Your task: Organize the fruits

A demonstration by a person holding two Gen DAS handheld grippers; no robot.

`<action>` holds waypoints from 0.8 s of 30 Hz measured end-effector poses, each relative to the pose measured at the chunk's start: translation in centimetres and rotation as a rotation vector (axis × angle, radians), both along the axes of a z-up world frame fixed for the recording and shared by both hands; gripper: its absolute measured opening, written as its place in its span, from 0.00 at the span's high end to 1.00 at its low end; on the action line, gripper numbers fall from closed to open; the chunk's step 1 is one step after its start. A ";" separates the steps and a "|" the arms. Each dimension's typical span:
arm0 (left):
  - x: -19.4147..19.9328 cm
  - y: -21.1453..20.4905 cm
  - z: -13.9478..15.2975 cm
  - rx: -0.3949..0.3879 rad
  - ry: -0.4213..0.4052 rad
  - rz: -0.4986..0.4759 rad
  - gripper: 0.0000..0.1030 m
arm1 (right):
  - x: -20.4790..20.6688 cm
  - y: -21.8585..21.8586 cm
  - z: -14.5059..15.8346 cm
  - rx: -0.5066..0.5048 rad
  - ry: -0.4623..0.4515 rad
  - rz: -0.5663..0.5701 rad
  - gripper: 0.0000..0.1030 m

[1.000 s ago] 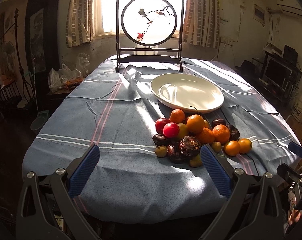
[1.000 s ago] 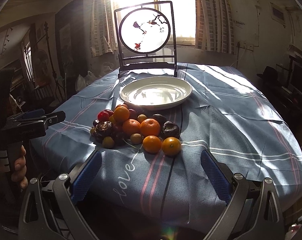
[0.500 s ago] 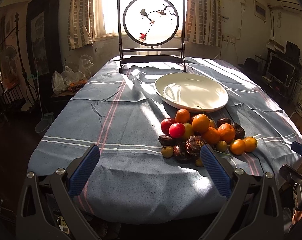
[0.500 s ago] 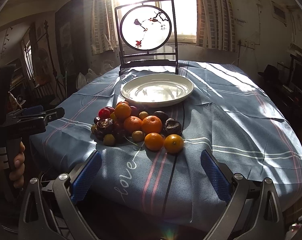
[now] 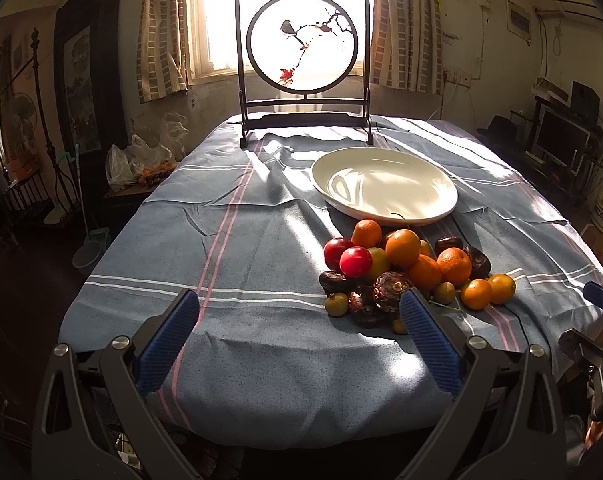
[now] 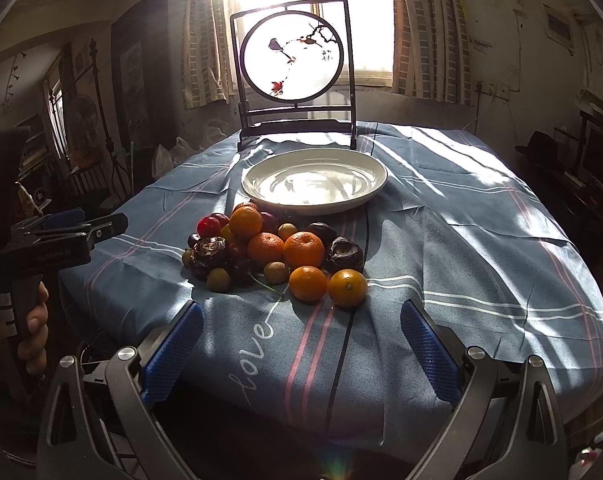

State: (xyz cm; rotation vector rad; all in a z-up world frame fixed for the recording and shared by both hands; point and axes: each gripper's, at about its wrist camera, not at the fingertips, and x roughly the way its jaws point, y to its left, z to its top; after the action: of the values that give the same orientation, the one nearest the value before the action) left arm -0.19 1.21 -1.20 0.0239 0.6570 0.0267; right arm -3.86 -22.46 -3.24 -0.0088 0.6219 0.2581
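A pile of fruit point(image 5: 405, 272) lies on the blue striped tablecloth point(image 5: 241, 240): oranges, red plums, small yellow-green fruits and dark brown ones. It also shows in the right wrist view point(image 6: 273, 252). An empty white plate point(image 5: 417, 216) sits just behind the pile, and it shows in the right wrist view point(image 6: 321, 206) too. My left gripper point(image 5: 299, 308) is open and empty at the table's near edge, left of the pile. My right gripper point(image 6: 301, 318) is open and empty, just in front of two oranges point(image 6: 327, 286).
A dark-framed round screen with a bird painting point(image 5: 303, 40) stands at the table's far end before a bright window. Plastic bags point(image 5: 137, 160) sit on a side stand at left. Shelves with a monitor point(image 5: 561, 140) stand at right.
Both grippers have moved forward and slightly up toward the table; the fruit pile and plate look nearer. Both stay open. Nothing on the table has moved.
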 end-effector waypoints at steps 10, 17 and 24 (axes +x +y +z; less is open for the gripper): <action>0.0 0.0 0.1 0.003 -0.001 0.004 0.04 | 0.0 0.0 0.0 0.002 0.003 0.001 0.04; 0.0 -0.3 0.0 0.014 -0.001 -0.005 0.04 | 0.0 0.0 0.0 0.004 0.004 0.002 0.04; 0.0 -0.7 -0.2 0.020 -0.001 -0.011 0.04 | 0.0 -0.1 0.0 0.005 -0.002 -0.006 0.04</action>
State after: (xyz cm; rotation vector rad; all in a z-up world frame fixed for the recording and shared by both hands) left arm -0.14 0.52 -1.42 0.0464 0.6559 0.0226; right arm -3.89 -22.60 -3.21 -0.0023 0.6193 0.2534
